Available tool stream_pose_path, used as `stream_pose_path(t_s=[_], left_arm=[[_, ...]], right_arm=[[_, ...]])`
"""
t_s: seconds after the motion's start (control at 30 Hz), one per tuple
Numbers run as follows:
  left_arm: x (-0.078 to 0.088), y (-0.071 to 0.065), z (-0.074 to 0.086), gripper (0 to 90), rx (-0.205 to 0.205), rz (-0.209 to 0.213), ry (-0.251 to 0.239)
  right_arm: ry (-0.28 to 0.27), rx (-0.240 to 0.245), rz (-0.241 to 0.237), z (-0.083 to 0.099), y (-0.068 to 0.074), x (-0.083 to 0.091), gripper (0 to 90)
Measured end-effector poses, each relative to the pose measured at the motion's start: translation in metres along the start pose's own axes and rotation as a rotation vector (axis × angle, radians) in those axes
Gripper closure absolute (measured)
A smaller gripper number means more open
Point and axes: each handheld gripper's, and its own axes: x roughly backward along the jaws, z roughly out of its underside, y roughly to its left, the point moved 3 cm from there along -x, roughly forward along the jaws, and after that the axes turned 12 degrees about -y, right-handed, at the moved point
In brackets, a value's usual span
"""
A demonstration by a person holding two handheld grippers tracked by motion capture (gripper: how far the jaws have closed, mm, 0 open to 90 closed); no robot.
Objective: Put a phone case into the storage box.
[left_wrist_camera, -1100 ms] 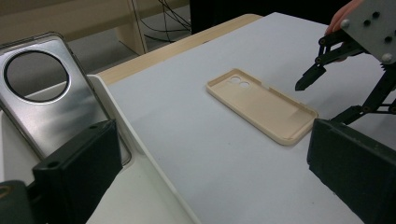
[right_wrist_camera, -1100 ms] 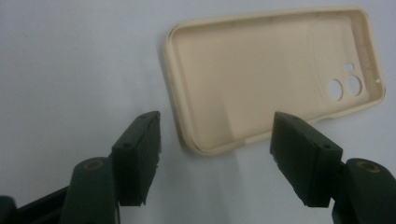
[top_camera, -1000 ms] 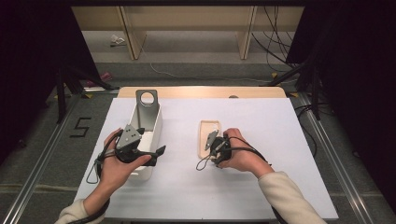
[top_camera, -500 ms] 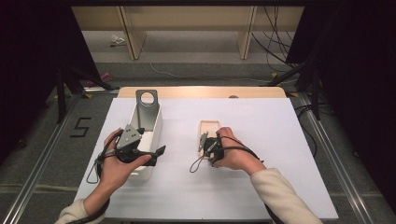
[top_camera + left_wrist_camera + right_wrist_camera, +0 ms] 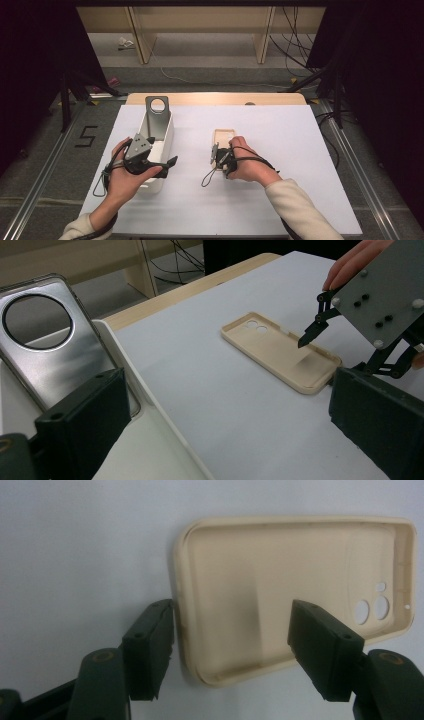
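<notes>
Between open jaws, case (image 5: 280, 595) corner.

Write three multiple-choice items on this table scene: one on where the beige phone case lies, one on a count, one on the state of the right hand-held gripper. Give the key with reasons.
1. Where does the beige phone case lie?
A. In the white tray
B. Flat on the white table top
C. On the floor

2. How many round holes does the case have at its camera end?
A. Two larger and one small
B. Five
C. None

3. How do the jaws of the right hand-held gripper stand?
A. Shut with nothing between them
B. Apart, one jaw outside the case's edge and one over its inside
C. Clamped on the silver phone

Key: B, the case rests open side up on the table top, apart from the white tray; A, the right gripper view shows them; B, a gap shows at both jaws.
</notes>
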Motion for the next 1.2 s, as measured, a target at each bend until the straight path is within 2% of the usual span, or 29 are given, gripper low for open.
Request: stream_pose_path(t_s=[0.17, 0.43, 0.67, 0.93, 1.03, 1.2], left_arm=[[-0.0002, -0.0006, 0.0002, 2.6, -0.004, 0.001, 0.004], [-0.0005, -0.0015, 0.0, 2.6, -0.007, 0.002, 0.004], [-0.0004, -0.0015, 0.0, 2.7, -0.007, 0.003, 0.004], [-0.0004, -0.0014, 0.0001, 2.8, -0.006, 0.002, 0.005], [-0.0004, -0.0011, 0.0002, 2.8, -0.005, 0.002, 0.004], [0.0, -0.001, -0.0003, 2.8, -0.004, 0.003, 0.002]], right_arm=[[0.017, 0.017, -0.013, -0.0023, 0.0016, -0.0004, 41.6], [0.033, 0.039, -0.056, -0.0051, 0.0062, -0.0003, 57.7], [0.04, 0.044, -0.089, -0.0057, 0.0082, 0.0004, 68.3], [0.042, 0.034, -0.106, -0.0058, 0.0077, 0.001, 71.0], [0.031, 0.043, -0.106, -0.0067, 0.0081, -0.0002, 70.7], [0.046, 0.06, -0.111, -0.0099, 0.0084, 0.0004, 70.5]])
